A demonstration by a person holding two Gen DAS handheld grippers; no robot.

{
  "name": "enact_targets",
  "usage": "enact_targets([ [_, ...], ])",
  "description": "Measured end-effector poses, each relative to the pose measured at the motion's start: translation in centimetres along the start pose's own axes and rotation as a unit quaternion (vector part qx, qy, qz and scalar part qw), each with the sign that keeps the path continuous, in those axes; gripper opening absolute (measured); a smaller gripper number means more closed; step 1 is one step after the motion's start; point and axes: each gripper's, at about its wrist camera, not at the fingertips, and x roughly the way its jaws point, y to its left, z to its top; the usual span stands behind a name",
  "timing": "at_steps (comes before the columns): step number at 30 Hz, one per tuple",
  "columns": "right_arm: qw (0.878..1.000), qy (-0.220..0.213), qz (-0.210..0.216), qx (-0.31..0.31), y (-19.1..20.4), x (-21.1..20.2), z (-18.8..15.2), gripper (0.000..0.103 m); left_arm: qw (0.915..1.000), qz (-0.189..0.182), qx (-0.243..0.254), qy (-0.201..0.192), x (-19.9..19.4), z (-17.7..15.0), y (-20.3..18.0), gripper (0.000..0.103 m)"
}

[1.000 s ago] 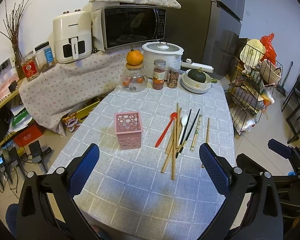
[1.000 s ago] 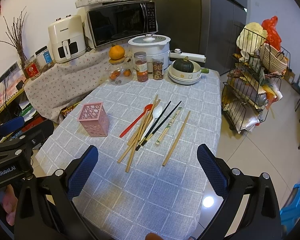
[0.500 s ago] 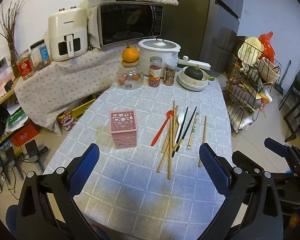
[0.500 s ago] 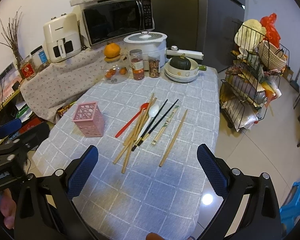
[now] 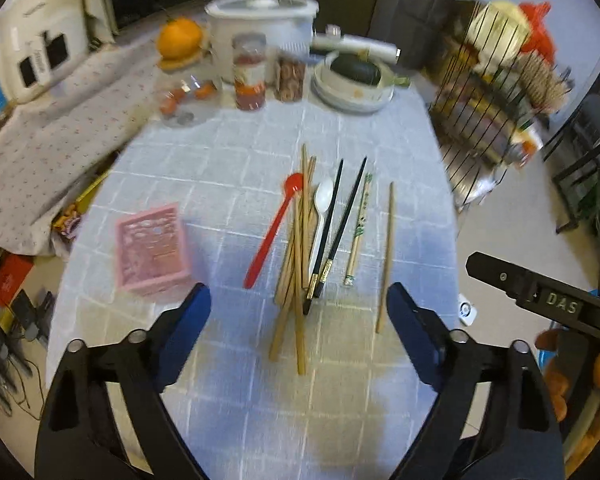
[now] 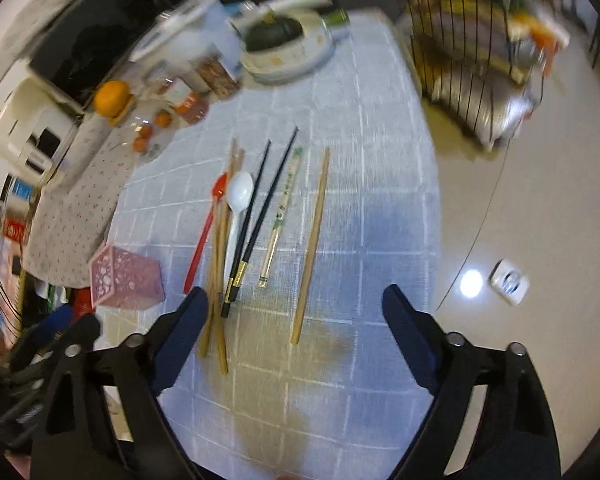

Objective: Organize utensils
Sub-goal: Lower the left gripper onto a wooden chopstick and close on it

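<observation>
Your left hand-held gripper (image 5: pixel 298 312) hangs over the near end of the utensil pile with its fingers spread wide and nothing between them. Your right hand-held gripper (image 6: pixel 296 312) is spread just as wide and also empty, over the same end of the pile.

Take the pink holder (image 5: pixel 152 248) as your landmark. It stands upright on the bench (image 5: pixel 228 152), and everything to be sorted lies flat to its right. Nearest it is the red spoon (image 5: pixel 274 226). Beyond that come the bundle of wooden chopsticks (image 5: pixel 298 264), the white spoon (image 5: pixel 322 212) partly under them, the two black chopsticks (image 5: pixel 336 228), and a paper-wrapped pair (image 5: pixel 359 230). One single wooden chopstick (image 5: pixel 386 256) lies farthest from the holder, apart from the rest.

Behind the holder, at the bench's far edge, stand a rice cooker (image 5: pixel 262 12), a glass jar (image 5: pixel 184 98) with an orange (image 5: pixel 179 38) on top, two spice jars (image 5: pixel 250 78) and a stack of bowls (image 5: pixel 354 88). A wire rack (image 5: pixel 496 112) stands off the bench's right side. Both views are blurred.
</observation>
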Motion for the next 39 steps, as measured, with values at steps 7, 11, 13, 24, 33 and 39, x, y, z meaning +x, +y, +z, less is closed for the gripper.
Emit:
enact_targets([
  [7, 0.997, 0.04, 0.037, 0.052, -1.9, 4.5, 3.8, 0.059, 0.9969, -0.012, -0.022, 0.075, 8.3, 3.1, 1.1, 0.051],
  [11, 0.997, 0.059, 0.023, 0.047, -1.7, 7.0, 5.2, 0.049, 0.9953, -0.015, -0.035, 0.089, 11.2, 4.2, 1.8, 0.05],
  [13, 0.997, 0.065, 0.025, 0.045, -1.6, 7.8, 5.6, 0.045, 0.9944, -0.015, -0.038, 0.097, 12.5, 4.6, 1.9, 0.046],
  [24, 0.997, 0.06, 0.038, 0.04, -0.3, 7.9, 6.3, 0.044, 0.993, -0.003, -0.033, 0.113, 16.4, 5.7, 1.8, 0.022],
  [33, 0.996, 0.063, 0.031, 0.049, -1.2, 8.3, 6.5, 0.045, 0.9924, -0.006, -0.023, 0.121, 17.7, 5.4, 1.2, 0.0],
  [39, 0.996, 0.068, 0.018, 0.056, -2.3, 9.3, 6.9, 0.045, 0.995, -0.023, -0.025, 0.094, 15.7, 5.2, 2.3, 0.0],
])
